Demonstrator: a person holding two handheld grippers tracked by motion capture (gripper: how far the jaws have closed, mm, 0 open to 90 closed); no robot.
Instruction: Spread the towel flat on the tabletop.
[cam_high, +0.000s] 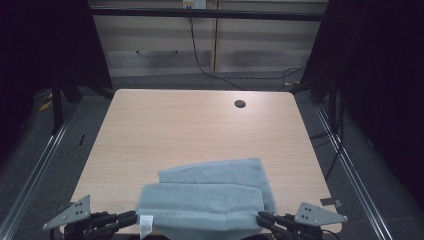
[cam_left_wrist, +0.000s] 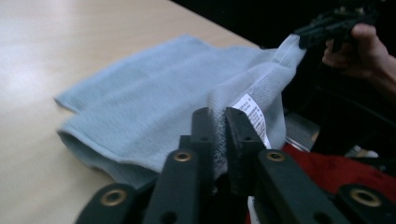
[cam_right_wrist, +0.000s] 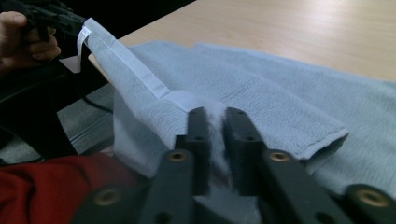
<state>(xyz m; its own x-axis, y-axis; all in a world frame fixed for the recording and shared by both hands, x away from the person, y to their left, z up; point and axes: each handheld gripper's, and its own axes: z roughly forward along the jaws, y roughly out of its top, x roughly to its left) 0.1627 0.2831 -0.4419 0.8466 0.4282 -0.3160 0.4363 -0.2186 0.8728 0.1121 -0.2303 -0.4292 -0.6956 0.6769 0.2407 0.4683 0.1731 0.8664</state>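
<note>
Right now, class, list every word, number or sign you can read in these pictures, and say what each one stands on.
None can be read.
White care label sewn on the grey towel: lines of print, too blurred to read.
Yellow-and-white tags on the far wall: too small to read.

Dim, dark-edged room, soft glare on the table (cam_high: 200, 125) (gripper views: blurred near tongs).
</note>
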